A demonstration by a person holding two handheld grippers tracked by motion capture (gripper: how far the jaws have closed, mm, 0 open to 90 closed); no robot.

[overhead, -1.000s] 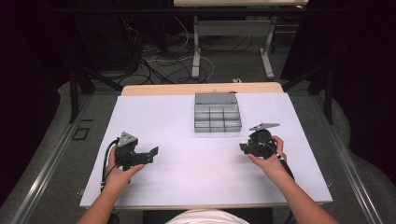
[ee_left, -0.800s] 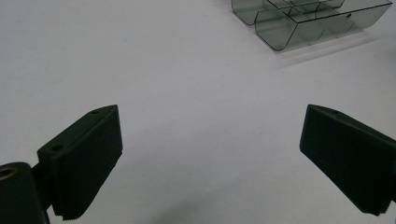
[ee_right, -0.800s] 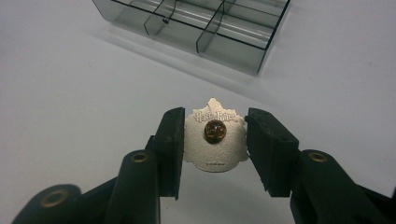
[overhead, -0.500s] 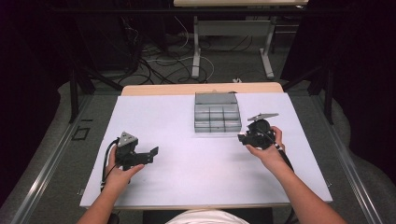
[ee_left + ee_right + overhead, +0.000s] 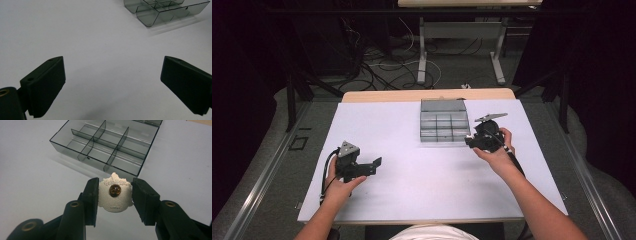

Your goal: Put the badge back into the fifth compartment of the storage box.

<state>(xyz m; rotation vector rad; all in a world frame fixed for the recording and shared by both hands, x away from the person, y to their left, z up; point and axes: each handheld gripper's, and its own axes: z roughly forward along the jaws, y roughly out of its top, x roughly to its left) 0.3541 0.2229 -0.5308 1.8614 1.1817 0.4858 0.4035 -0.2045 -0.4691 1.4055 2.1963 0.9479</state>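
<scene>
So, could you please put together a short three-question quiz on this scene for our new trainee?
1. True or false: the right gripper is shut on a pin badge seen from its back.
2. How do the jaws of the left gripper stand? A) wide apart with nothing between them B) closed on the box C) closed on a cable
3. Fill in: the clear divided box lies on the white table cover, just beyond the ____ gripper.

Key
1. True; both jaws press the badge's sides, and its clasp faces the camera.
2. A.
3. Right.
</scene>
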